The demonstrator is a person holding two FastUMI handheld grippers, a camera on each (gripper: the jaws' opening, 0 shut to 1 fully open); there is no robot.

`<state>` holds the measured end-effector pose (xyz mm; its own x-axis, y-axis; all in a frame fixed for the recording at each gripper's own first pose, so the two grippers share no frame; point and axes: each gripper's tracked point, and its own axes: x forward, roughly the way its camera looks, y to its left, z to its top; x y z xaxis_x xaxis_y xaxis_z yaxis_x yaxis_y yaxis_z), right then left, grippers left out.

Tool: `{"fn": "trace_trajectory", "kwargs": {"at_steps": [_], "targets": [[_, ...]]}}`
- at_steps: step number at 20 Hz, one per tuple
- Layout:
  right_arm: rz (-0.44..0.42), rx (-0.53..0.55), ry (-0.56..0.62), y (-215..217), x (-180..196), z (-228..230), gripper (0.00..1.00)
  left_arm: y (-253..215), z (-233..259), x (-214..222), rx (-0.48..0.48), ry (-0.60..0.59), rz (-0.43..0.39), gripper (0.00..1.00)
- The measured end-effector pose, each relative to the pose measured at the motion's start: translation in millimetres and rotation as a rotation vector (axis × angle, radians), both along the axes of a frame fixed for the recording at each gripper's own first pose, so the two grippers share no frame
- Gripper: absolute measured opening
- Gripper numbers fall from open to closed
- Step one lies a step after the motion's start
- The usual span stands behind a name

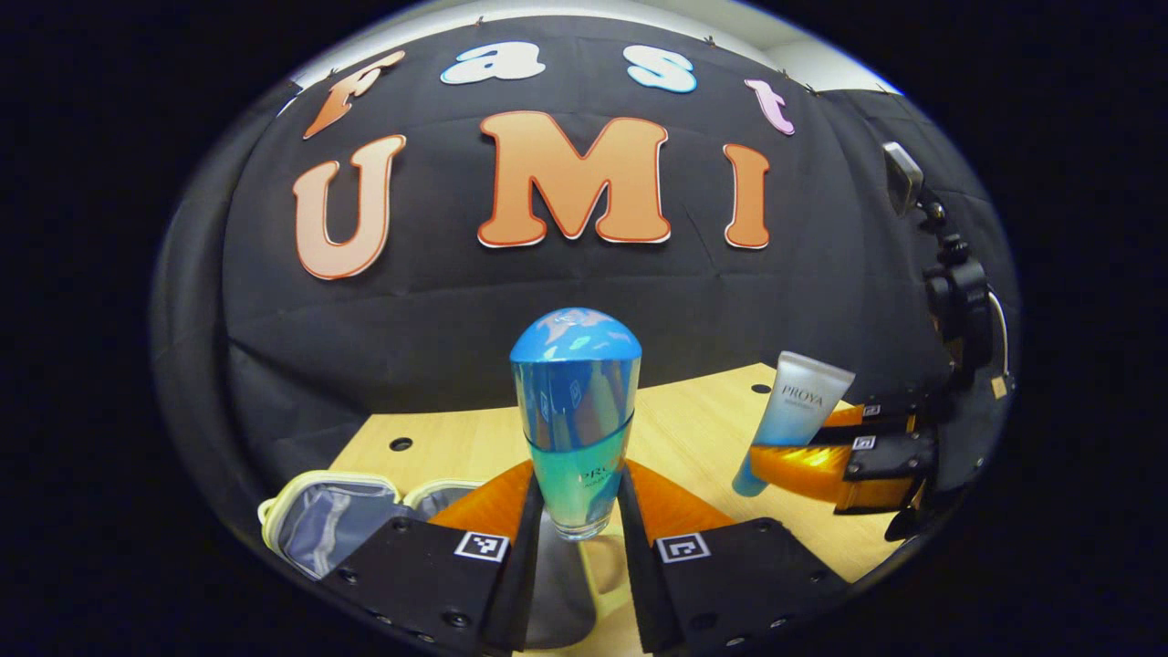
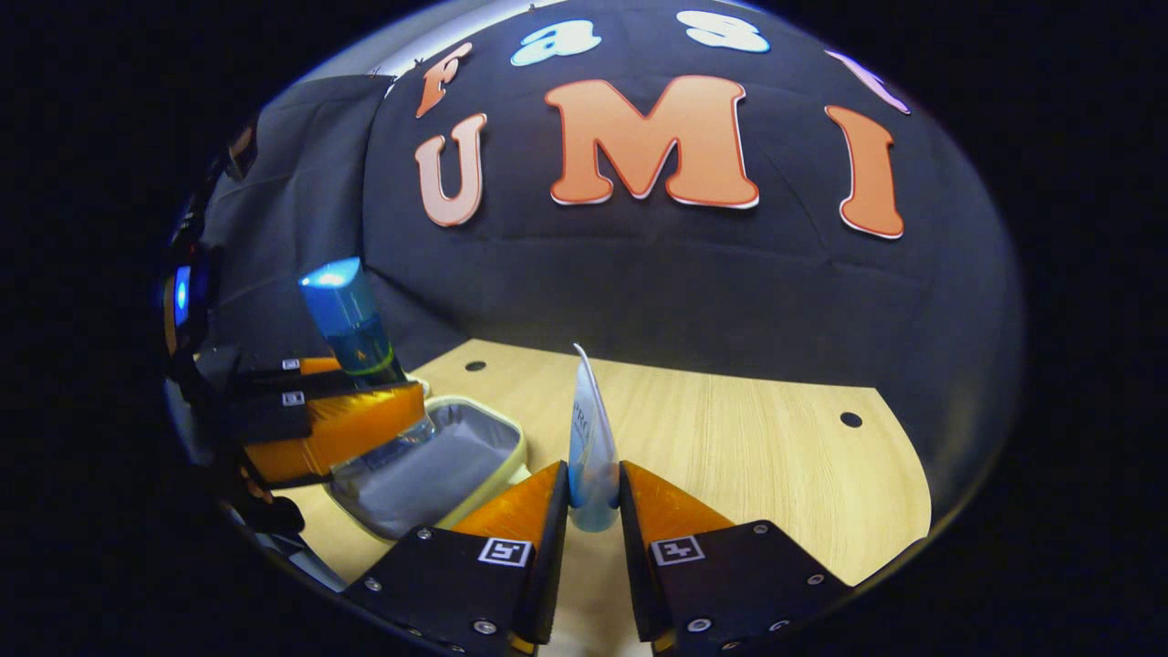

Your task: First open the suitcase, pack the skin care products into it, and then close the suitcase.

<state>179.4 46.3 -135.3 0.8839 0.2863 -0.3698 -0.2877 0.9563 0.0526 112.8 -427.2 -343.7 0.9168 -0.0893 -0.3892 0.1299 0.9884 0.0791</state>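
A recording booth: black cloth wall point(image 2: 693, 292) behind a pale wooden table point(image 2: 757, 456) with drilled holes.

Each camera rode on its own tool and looked forward, low over the counter point(image 1: 693, 429), toward the black wall. The left gripper view sat very close to a blue bottle point(image 1: 575, 429). The right gripper view sat close to a thin tube point(image 2: 591, 438). Both views shared the bottle, the tube, the open case point(image 2: 438, 461) and the counter.

I see a pale wooden table point(image 2: 748, 438) carrying an open, grey-lined, cream-rimmed case point(image 2: 438, 465), apparently lying flat.
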Motion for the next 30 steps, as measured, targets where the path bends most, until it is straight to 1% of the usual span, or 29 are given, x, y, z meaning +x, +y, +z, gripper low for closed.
{"fn": "trace_trajectory", "kwargs": {"at_steps": [2,3,4,5,7,10,13,14,15,16,18,20,23,24,25,27,30], "targets": [[-0.002,0.017,-0.016,13.6,-1.1,22.2,0.34,20.3,10.6,-3.8,-0.003,0.006,0.034,0.44],[0.009,0.029,-0.027,24.7,-2.5,34.0,0.29,30.5,11.4,-7.8,-0.012,0.017,0.051,0.44],[0.016,0.038,-0.033,33.2,-5.9,41.7,0.34,41.2,14.0,-11.2,-0.024,0.025,0.065,0.44],[0.035,0.046,-0.035,44.8,-9.1,47.0,0.34,50.7,14.5,-14.1,-0.031,0.033,0.075,0.44],[0.053,0.041,-0.032,63.7,-14.3,47.7,0.34,70.0,12.4,-20.1,-0.015,0.055,0.084,0.44],[0.067,0.035,0.000,89.3,-25.0,40.9,0.34,93.3,0.5,-30.4,0.001,0.099,0.077,0.44],[0.078,0.016,0.023,111.5,-29.6,28.5,0.34,111.0,-19.2,-40.1,-0.006,0.158,0.058,0.44],[0.076,0.017,0.040,118.6,-30.6,22.9,0.34,116.0,-28.9,-40.7,-0.004,0.182,0.052,0.46],[0.074,0.027,0.055,126.4,-30.7,19.5,0.34,122.4,-40.8,-43.6,-0.005,0.211,0.046,0.44],[0.068,0.037,0.067,135.6,-29.9,16.0,0.34,126.3,-51.8,-46.6,-0.015,0.245,0.039,0.46],[0.051,0.030,0.082,147.2,-25.0,8.3,0.34,133.6,-72.3,-51.5,-0.034,0.315,0.026,0.44],[0.028,0.039,0.102,158.4,-21.2,0.9,0.34,141.5,-88.9,-55.5,-0.041,0.361,0.000,0.45],[-0.021,0.041,0.123,166.7,-17.1,-9.7,0.34,149.6,-106.2,-48.9,-0.033,0.403,-0.055,0.44],[-0.029,0.042,0.137,167.9,-18.0,-15.6,0.34,151.2,-114.7,-47.7,-0.033,0.434,-0.064,0.43],[-0.034,0.043,0.151,169.7,-18.2,-20.9,0.34,151.4,-120.2,-45.6,-0.035,0.463,-0.067,0.45],[-0.027,0.030,0.191,170.1,-20.0,-34.7,0.34,151.0,-137.5,-45.4,-0.033,0.522,-0.073,0.45],[-0.011,-0.005,0.219,163.6,-14.1,-56.4,0.34,153.1,-153.8,-52.6,0.023,0.613,-0.088,0.45]]}}
